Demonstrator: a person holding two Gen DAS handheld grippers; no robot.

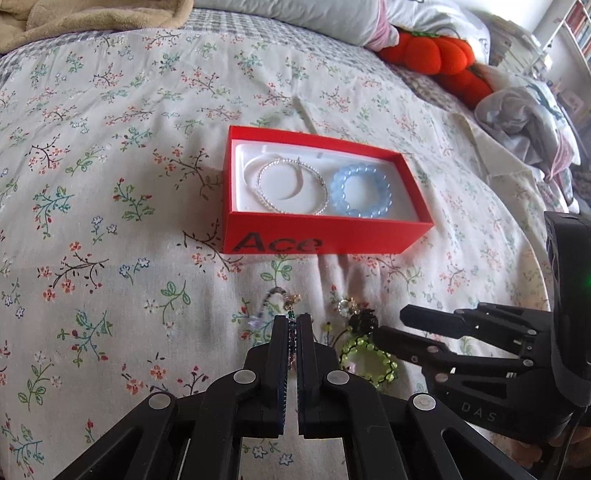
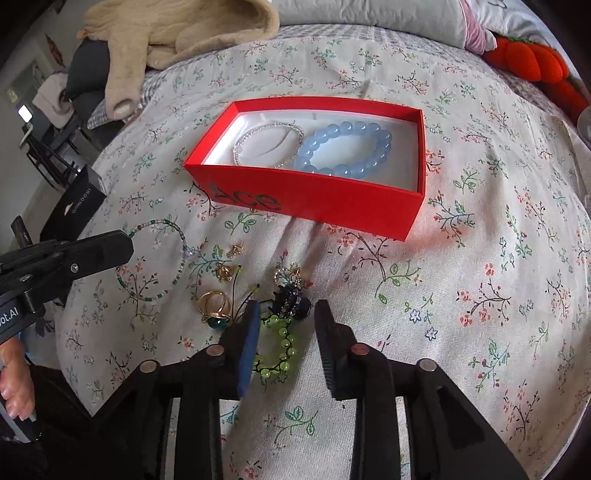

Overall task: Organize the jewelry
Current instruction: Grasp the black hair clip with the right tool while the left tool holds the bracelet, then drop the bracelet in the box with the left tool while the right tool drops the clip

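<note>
A red "Ace" box (image 1: pixel 314 242) (image 2: pixel 332 203) lies open on the floral bedspread, holding a silver bead bracelet (image 1: pixel 291 184) (image 2: pixel 267 144) and a blue bead bracelet (image 1: pixel 360 190) (image 2: pixel 347 149). My left gripper (image 1: pixel 293 321) is shut on a thin multicolour bead bracelet (image 2: pixel 155 258), held just above the bed. My right gripper (image 2: pixel 286 314) is open over a yellow-green bead bracelet (image 2: pixel 277 347) (image 1: pixel 365 354) and a dark hair clip (image 2: pixel 288 297) (image 1: pixel 364 319). Gold rings (image 2: pixel 216 308) and small earrings (image 2: pixel 225 271) lie beside them.
A beige blanket (image 2: pixel 177 33) and pillows lie at the far end of the bed. An orange plush pumpkin (image 1: pixel 432 48) sits far right. A black box (image 2: pixel 74 210) rests at the bed's left edge. Crumpled clothing (image 1: pixel 524 114) lies to the right.
</note>
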